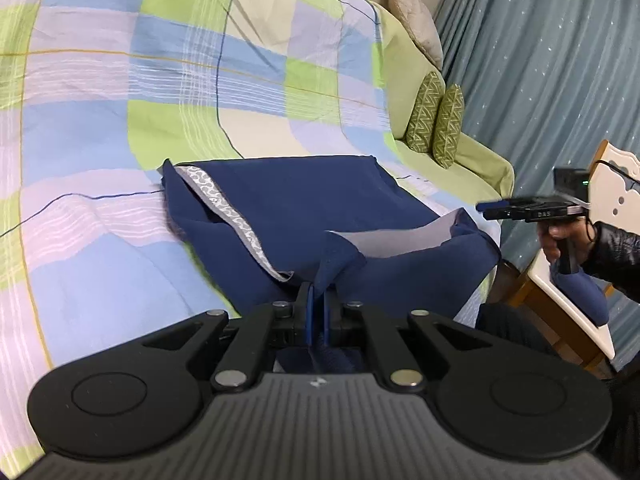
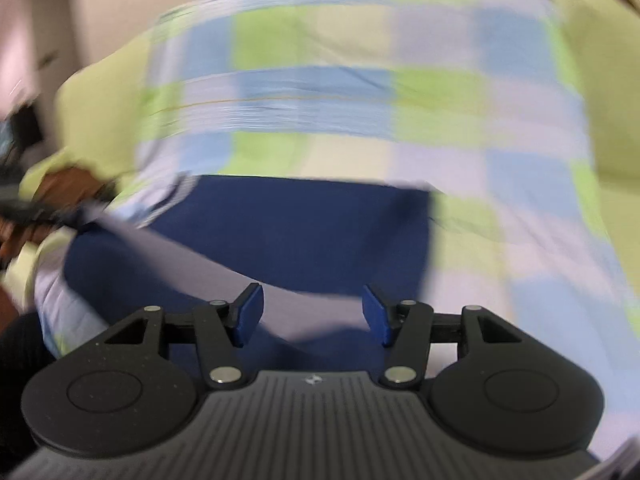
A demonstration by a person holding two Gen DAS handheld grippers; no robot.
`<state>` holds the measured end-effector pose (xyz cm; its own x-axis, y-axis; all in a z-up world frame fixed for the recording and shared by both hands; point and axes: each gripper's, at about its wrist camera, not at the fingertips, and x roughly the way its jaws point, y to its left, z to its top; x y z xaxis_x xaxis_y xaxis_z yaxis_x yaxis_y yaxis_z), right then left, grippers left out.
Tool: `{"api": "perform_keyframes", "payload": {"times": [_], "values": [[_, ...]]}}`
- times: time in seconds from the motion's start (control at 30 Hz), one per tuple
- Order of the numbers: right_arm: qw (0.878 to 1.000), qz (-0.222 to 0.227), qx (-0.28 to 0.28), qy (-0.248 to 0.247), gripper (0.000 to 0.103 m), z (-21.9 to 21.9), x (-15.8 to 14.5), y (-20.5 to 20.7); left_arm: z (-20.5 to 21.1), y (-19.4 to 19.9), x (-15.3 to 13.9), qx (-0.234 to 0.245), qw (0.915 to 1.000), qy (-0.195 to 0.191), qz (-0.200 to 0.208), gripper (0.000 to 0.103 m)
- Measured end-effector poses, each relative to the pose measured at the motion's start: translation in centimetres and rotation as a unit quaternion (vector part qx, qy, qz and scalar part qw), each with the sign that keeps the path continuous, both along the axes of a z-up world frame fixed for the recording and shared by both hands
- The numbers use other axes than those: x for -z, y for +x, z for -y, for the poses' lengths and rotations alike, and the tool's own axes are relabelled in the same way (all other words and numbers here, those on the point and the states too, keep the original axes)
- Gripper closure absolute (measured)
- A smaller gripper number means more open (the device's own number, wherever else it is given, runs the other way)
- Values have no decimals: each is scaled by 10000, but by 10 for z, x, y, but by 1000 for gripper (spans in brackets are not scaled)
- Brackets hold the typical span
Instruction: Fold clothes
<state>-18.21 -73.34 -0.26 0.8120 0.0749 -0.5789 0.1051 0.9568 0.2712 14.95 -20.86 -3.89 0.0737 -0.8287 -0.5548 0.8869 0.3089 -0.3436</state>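
Observation:
A dark blue garment (image 1: 296, 208) with a grey lining and a patterned grey band lies partly folded on the checked bedspread (image 1: 120, 80). My left gripper (image 1: 318, 300) is shut on a raised fold of that blue cloth at the near edge. In the left wrist view my right gripper (image 1: 490, 208) is held by a hand at the right, just off the garment's right corner, seen edge-on. The right wrist view is blurred; there the right gripper (image 2: 314, 312) stands open above the blue garment (image 2: 300, 220), with nothing pinched between its blue pads (image 2: 250, 312).
Two green patterned cushions (image 1: 436, 120) and a beige pillow (image 1: 416, 20) lie along the bed's far right side. A teal curtain (image 1: 560, 60) hangs to the right. A white and wooden chair (image 1: 612, 200) stands beside the bed, near the person's black sleeve (image 1: 616, 256).

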Motion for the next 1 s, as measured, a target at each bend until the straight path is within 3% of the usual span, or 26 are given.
{"api": "perform_keyframes", "payload": {"times": [0.07,0.17,0.23,0.37,0.47,0.53,0.6,0.77,0.87,1.0], "values": [[9994,-50,36,355,52,19,12,-4,2,-1,-2,-7,10000,55,27,101],[9989,-86,-180,421,52,27,25,5,6,-2,-3,-76,9998,179,31,101],[9989,-133,-351,287,62,25,31,14,9,-2,-2,-123,9995,302,22,101],[9977,-37,-656,-163,64,5,27,9,11,-6,-2,-110,9992,375,29,101],[9927,-259,-925,-726,65,-18,29,12,14,-7,-1,-91,9992,388,32,101],[9907,-440,-874,-945,90,-24,31,14,15,-8,-2,-110,9993,364,70,101],[9941,-337,-606,-837,99,-18,25,9,11,-11,-7,-133,9995,261,108,101],[9994,307,147,-16,102,10,9,-21,0,-17,-15,-211,9997,43,139,101],[9992,312,178,156,101,8,10,-25,-8,-21,-18,-259,9994,-184,112,101],[9950,853,201,484,101,6,-4,-41,-22,-26,-31,-452,9971,-584,192,101]]}}
